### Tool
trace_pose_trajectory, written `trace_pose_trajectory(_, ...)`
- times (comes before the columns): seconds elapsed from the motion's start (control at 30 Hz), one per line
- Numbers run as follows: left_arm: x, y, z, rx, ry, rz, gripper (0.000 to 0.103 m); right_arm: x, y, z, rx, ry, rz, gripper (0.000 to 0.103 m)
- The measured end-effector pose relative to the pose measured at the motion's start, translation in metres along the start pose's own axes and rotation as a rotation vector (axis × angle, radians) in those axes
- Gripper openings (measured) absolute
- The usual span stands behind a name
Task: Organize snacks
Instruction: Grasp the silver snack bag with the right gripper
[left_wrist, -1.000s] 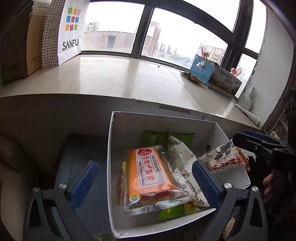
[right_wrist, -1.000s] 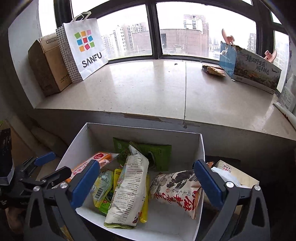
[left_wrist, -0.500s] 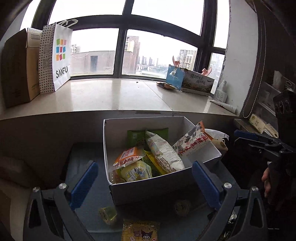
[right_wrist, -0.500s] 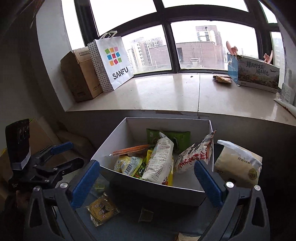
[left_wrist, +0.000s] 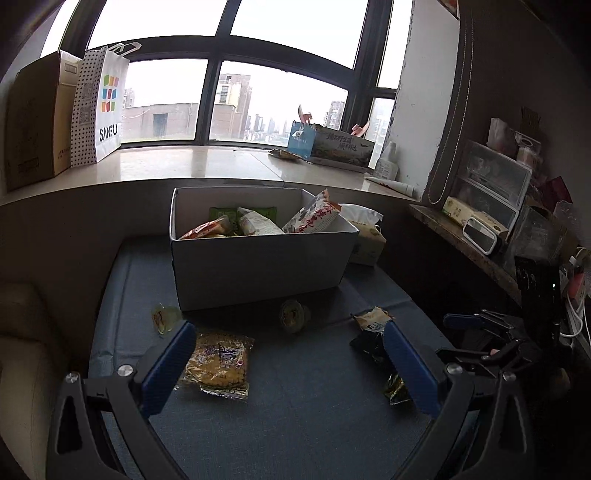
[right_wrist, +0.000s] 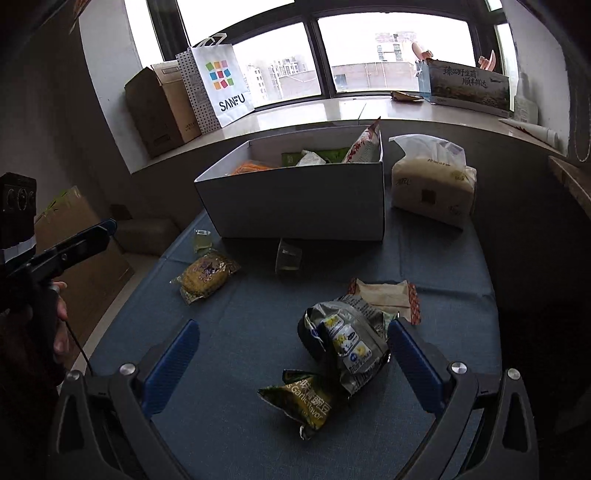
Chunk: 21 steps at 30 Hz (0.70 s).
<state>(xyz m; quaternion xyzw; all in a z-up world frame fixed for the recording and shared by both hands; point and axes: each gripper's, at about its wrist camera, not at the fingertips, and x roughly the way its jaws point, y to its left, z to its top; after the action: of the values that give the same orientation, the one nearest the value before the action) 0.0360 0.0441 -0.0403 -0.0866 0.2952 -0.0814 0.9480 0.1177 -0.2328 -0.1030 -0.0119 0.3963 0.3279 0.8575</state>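
1. The left gripper (left_wrist: 288, 354) was spread wide and held nothing; a yellow packet (left_wrist: 218, 360) lay just beside its left finger.
2. The right gripper (right_wrist: 291, 350) gaped empty, a silver packet (right_wrist: 349, 339) by its right finger.
3. The white box (right_wrist: 303, 199) of snacks stood well ahead of both.
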Motion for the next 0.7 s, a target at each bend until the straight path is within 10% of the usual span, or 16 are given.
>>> trace_pose_trajectory(0.7, 0.002, 0.004, -0.028, -0.013, 0.065, 0.007, 0.103, 0.084, -0.022, 0.005, 0.039, 0.179, -0.126, 0.103)
